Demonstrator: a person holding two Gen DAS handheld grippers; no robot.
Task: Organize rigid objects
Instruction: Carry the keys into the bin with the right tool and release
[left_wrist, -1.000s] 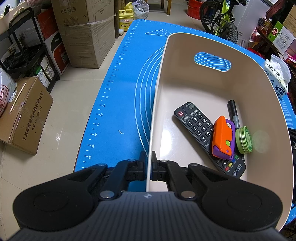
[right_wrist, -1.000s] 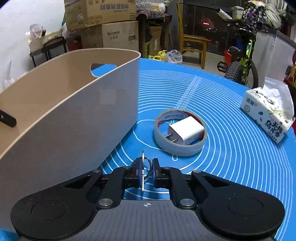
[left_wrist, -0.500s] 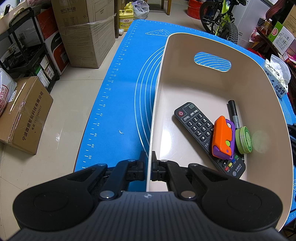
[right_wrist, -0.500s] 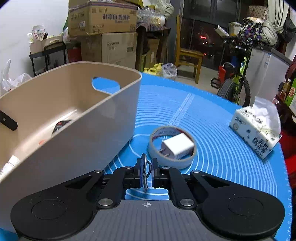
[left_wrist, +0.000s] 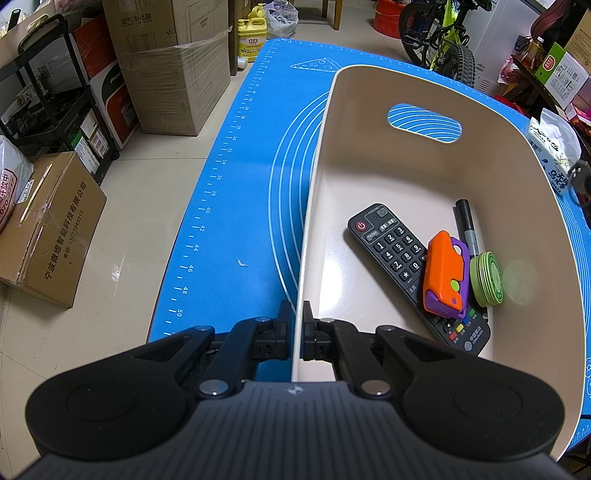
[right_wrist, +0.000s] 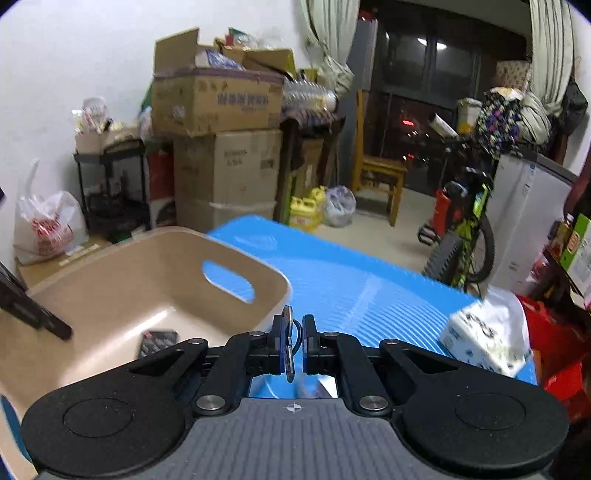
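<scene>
1. Beige plastic formed the bin (left_wrist: 424, 173), which stood on a blue mat (left_wrist: 236, 206) covering the tabletop; a handle slot was cut through its far wall.
2. The left hand-held gripper (left_wrist: 294, 325) was clamped on the bin's near rim, one finger outside the wall and one inside, both pressed against the thin edge.
3. Inside the bin lay a black remote control (left_wrist: 399, 254), slanting across the floor towards the near right corner.
4. An orange and purple toy (left_wrist: 443, 273) rested on top of the remote's lower half.
5. A green round tin (left_wrist: 488, 278) stood on its edge just beside the toy, against the right wall.
6. A black marker (left_wrist: 464, 225) lay along that wall, its near end hidden behind the toy and the tin.
7. The right hand-held gripper (right_wrist: 293, 343) was held above the tabletop, just beside the bin's right rim, pinching a key (right_wrist: 287, 345) with a blue head; a metal ring hung from it between the fingers.
8. From the right wrist view, the remote showed only in part on the bin floor, and the picture was blurred.
9. A tissue pack (right_wrist: 484, 332) lay on the mat to the right, well apart from the bin.
10. Cardboard boxes (right_wrist: 221, 103) were stacked by the wall behind, and a bicycle (right_wrist: 465, 229) stood beyond the far edge of the tabletop.
</scene>
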